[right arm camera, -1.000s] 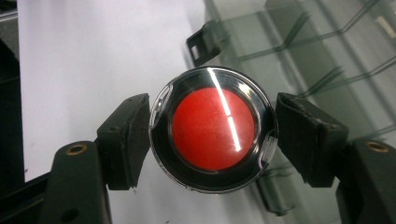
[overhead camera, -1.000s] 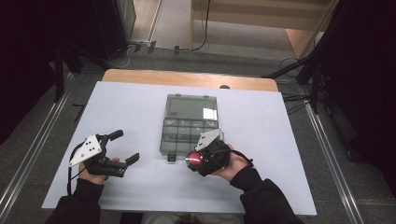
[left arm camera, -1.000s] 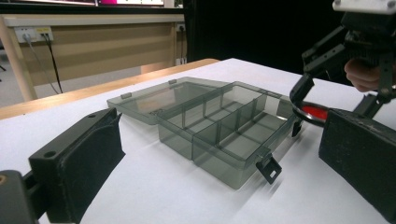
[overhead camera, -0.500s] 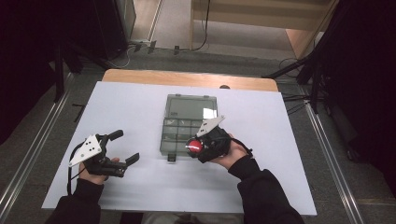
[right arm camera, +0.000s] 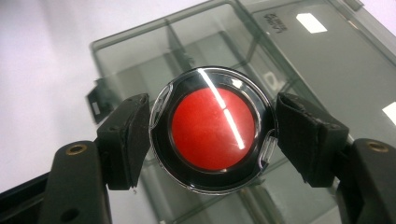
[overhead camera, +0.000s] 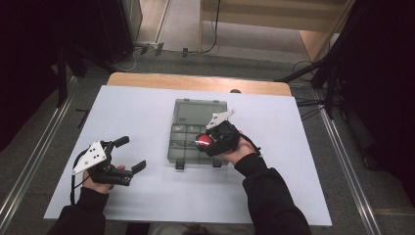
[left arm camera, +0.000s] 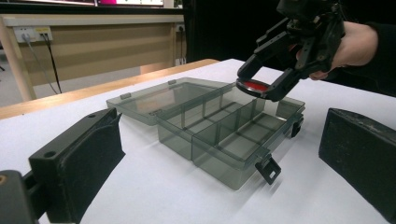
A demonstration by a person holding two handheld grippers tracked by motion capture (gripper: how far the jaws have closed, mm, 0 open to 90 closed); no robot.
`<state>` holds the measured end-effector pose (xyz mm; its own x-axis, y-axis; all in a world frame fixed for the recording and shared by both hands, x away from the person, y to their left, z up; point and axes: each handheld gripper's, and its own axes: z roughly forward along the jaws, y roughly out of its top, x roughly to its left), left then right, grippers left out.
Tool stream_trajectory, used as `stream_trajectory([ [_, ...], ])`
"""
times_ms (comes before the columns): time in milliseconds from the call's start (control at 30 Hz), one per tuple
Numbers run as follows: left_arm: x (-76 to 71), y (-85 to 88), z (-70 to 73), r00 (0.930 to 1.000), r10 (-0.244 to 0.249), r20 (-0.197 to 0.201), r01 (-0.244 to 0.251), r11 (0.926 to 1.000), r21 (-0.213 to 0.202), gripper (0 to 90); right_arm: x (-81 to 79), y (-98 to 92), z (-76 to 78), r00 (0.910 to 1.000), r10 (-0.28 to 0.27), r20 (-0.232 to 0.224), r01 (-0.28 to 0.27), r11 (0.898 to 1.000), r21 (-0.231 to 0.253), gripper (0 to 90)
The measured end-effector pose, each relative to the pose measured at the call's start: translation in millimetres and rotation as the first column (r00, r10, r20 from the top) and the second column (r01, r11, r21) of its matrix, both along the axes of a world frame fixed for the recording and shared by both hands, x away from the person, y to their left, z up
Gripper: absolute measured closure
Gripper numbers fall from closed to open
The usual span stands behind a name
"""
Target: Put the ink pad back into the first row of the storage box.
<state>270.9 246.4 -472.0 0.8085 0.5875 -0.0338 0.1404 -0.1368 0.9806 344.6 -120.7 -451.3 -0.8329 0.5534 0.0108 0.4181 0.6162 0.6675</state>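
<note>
Here the right gripper (right arm camera: 212, 140) clamps a glossy round red-centred disc (right arm camera: 212, 128); left gripper (overhead camera: 131, 154) gapes.

A white rectangular sheet-covered surface (overhead camera: 147, 112) is seen from above, with a light brown wooden edge (overhead camera: 195, 82) exposed along its far side. Grey carpeted floor (overhead camera: 181, 29) lies beyond it. Metal rails (overhead camera: 342, 152) run along the floor on both sides of the surface. A pale wooden piece of furniture (overhead camera: 274, 19) stands at the far end, and black cables (overhead camera: 210, 46) trail on the floor before it. Dark black areas (overhead camera: 29, 58) flank the scene at left and right. In the left gripper view, a white wall socket strip (left arm camera: 32, 33) is fitted to a beige wooden panel (left arm camera: 102, 44). Overhead lighting is reflected as bright patches.
</note>
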Motion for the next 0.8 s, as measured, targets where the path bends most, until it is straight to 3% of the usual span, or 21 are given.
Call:
stream_trajectory([
  [233,0.2,0.2,0.0,1.0,0.0,0.0,0.0,1.0,0.0,0.0,11.1,-1.5,-6.8,0.9978,-0.067,0.003,0.067,0.998,0.01,30.9],
  [567,0.3,0.0,0.0,1.0,-0.002,0.0,0.002,1.0,-0.001,0.0,20.9,-3.3,-15.7,0.9851,-0.17,0.021,0.17,0.985,0.016,30.9],
  [800,0.3,0.1,0.1,1.0,-0.002,0.0,0.002,1.0,-0.003,0.0,25.6,-6.1,-20.2,0.9628,-0.268,0.03,0.268,0.963,0.023,30.8],
])
